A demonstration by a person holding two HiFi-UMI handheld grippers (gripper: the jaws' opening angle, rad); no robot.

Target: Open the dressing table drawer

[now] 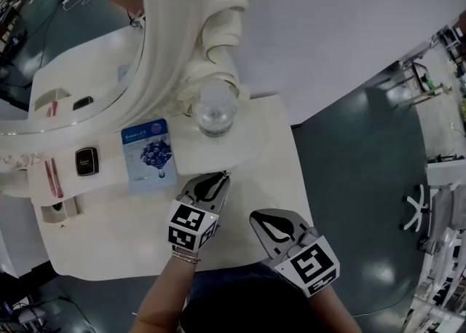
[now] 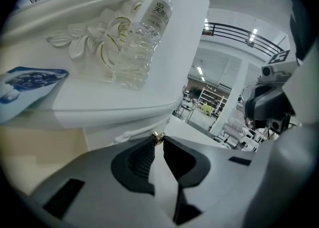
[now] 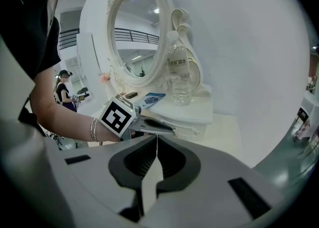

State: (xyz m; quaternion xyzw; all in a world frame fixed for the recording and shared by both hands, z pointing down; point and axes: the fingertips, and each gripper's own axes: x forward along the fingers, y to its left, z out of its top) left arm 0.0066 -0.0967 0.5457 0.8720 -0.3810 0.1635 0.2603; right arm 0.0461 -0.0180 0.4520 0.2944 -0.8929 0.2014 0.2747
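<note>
Left gripper [image 2: 158, 140] fingers clamp the small round brass knob [image 2: 157, 135]; glossy white drawer front [image 2: 112, 122] lies just beyond. Right gripper [image 3: 156, 138] fingers are together, empty.

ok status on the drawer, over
Left gripper shut on the gold drawer knob. Right gripper shut, empty, clear of it. Drawer not yet out. Water bottle stands on top above it.

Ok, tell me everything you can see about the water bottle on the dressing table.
The water bottle is clear ribbed plastic with a pale printed label round its upper part. It stands upright on the raised white shelf, close beside the mirror's carved frame. I can't tell whether the two touch, or whether the bottle holds water.
</note>
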